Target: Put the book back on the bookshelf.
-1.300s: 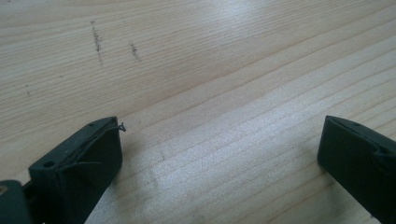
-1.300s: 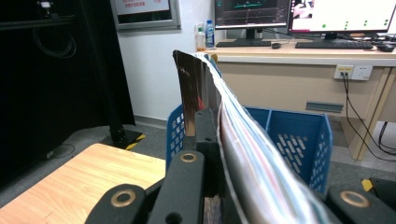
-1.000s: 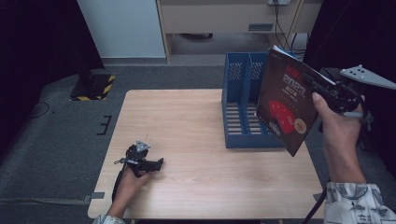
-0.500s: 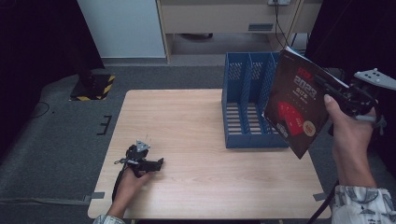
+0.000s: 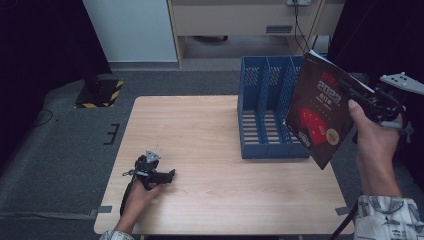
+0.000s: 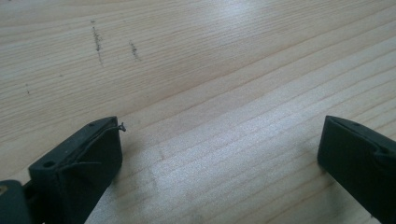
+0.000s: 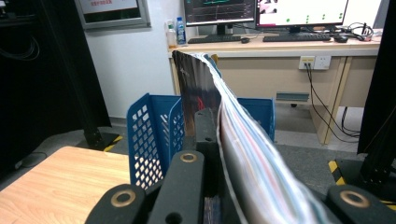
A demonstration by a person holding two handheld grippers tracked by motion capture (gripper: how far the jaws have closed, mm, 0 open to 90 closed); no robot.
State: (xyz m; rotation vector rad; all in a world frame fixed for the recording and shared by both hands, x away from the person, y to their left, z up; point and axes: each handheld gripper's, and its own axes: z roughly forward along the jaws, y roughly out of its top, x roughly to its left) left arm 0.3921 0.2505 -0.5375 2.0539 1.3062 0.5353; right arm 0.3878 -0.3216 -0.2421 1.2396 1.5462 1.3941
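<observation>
Clamped jaws of the right gripper point(image 5: 361, 96) pinch a dark magazine point(image 5: 322, 111) near its spine edge, holding it up in the air just to the right of the blue file holder point(image 5: 265, 107). In the right gripper view the gripper point(image 7: 212, 140) shows one black jaw pressed against the glossy cover of the magazine point(image 7: 224, 116), whose pages fan out and curve away to the right, blurred toward the bottom edge. The high view shows the magazine tilted, its dark cover with red artwork facing the camera, its lower corner hanging past the table's right side and its upper corner rising above the holder's rim. The person's right hand point(image 5: 372, 137) grips the tool from below, a patterned sleeve point(image 5: 387, 220) showing at the bottom corner.

Over on the left, the left gripper point(image 5: 165, 176) lies low on the wooden table point(image 5: 200, 125) near its front edge, held by the left hand point(image 5: 137, 192). In the left gripper view its jaws stand wide apart with nothing between them, only bare wood grain of the table point(image 6: 210, 70) and a few faint dark marks.

The file holder point(image 7: 152, 135) stands upright on the far right part of the table, its three slots open at the top and perforated walls visible. Beyond it stand a desk point(image 7: 280, 44) with monitors point(image 7: 266, 11) and a water bottle point(image 7: 180, 30).
</observation>
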